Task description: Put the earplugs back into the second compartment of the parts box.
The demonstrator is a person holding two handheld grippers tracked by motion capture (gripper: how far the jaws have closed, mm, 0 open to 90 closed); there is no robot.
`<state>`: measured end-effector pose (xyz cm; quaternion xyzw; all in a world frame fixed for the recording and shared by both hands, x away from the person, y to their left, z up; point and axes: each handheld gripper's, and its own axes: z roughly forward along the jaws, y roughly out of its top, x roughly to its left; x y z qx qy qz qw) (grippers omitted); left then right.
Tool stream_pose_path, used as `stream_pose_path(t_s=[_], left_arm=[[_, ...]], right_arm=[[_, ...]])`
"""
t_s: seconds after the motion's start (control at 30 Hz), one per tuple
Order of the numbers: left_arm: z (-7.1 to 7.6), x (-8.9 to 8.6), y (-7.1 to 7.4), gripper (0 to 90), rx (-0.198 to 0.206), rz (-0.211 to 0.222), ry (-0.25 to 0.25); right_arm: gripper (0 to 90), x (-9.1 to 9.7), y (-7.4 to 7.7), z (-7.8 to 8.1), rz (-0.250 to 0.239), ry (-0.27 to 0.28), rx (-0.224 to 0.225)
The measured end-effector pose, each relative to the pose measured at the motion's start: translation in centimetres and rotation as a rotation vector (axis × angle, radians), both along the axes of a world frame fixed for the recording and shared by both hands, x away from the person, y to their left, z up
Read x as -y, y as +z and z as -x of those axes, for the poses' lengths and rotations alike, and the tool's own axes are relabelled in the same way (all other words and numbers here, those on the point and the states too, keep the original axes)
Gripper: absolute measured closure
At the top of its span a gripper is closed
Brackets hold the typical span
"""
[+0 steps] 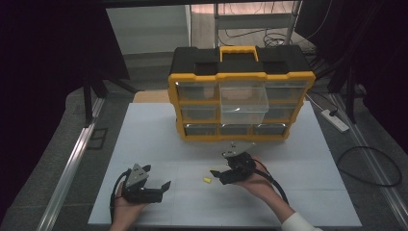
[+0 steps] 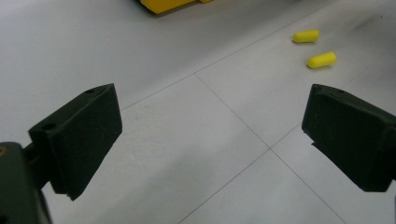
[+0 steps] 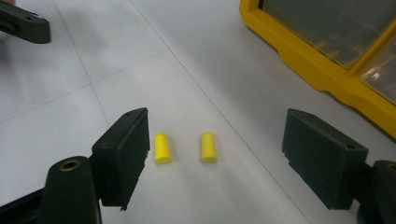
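Looks like the pickup hasn't happened yet. The two small yellow foam earplugs [image 3: 162,148] are lying side by side on the white table [image 1: 159,144], just in front of the yellow-and-black plastic drawer organiser [image 1: 240,101]. One clear drawer [image 1: 243,105] in the organiser's middle column is pulled out, so my guess is that's where they go.

The right tongs [image 3: 215,156] are spread wide and sit low with both plugs between the jaws, not touching either one. The left tongs [image 1: 156,185] are also spread, holding nothing, well off to the left of the organiser's front.

Still to do: pinch, lift, drop in. There's plenty of bare table around the plugs. The only thing to mind is that open drawer sticking out over the approach.
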<state>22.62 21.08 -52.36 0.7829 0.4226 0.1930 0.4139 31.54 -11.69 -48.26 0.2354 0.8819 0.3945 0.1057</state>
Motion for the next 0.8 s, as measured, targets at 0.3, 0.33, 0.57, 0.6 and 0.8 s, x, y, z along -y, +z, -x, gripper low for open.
stream_pose_path(t_s=[0.3, 0.33, 0.57, 0.6, 0.8], left_arm=[[0.0, 0.0, 0.0, 5.3, -0.001, -0.005, -0.002], [0.0, 0.0, 0.0, 5.3, -0.002, -0.004, -0.002], [0.0, 0.0, 0.0, 5.4, -0.001, -0.006, -0.002], [0.0, 0.0, 0.0, 5.3, -0.001, -0.007, -0.003], [0.0, 0.1, -0.1, 5.4, 0.001, -0.01, -0.002]], right_arm=[[25.0, -1.2, -1.3, -1.2, 0.068, 0.0, -0.003], [25.3, -1.2, -1.4, -1.3, 0.072, -0.002, -0.009], [27.0, -1.7, -2.3, -2.0, 0.108, -0.008, -0.042], [27.1, -1.7, -2.4, -2.1, 0.11, -0.004, -0.041], [32.4, -2.2, -3.1, -2.3, 0.137, 0.001, -0.053]])
